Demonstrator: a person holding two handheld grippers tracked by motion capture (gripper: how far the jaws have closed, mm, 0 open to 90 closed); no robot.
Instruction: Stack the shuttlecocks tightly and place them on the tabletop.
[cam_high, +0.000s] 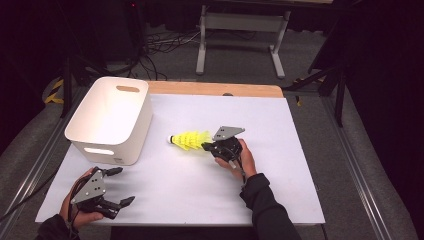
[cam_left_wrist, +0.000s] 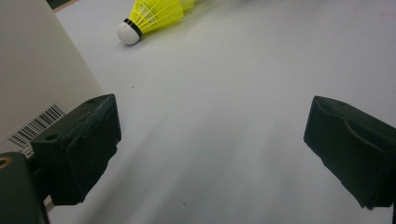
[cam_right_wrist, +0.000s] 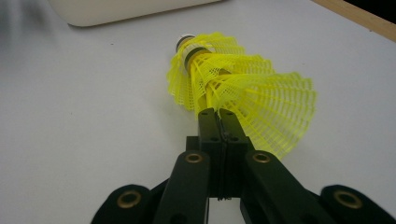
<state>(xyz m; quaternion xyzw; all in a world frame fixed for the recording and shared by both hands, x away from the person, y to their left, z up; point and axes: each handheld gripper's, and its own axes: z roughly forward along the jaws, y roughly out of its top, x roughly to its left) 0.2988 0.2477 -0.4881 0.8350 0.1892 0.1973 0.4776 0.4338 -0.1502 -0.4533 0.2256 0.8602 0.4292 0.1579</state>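
Shuttlecocks (cam_right_wrist: 233, 88), nested one inside another into a short stack, lie on their side near the middle of the table (cam_high: 300, 200). Their skirts are bright yellow plastic mesh, flared and ribbed like little cones, and the foremost one ends in a rounded white cork tip (cam_left_wrist: 127, 33) ringed by a black band. The tip points toward the bin (cam_high: 111, 119), a white plastic tub with rounded corners, smooth matte walls and slot handles cut into its ends; a barcode sticker sits low on its near wall.

The table is covered with a plain, pale grey sheet, with a strip of light wood showing along the far edge.

The right gripper (cam_right_wrist: 218, 115) has its black jaws pressed together on the rim of the rearmost skirt. The left gripper (cam_high: 120, 186) rests at the near left corner, just beside the bin, with its jaws spread wide and nothing between them.
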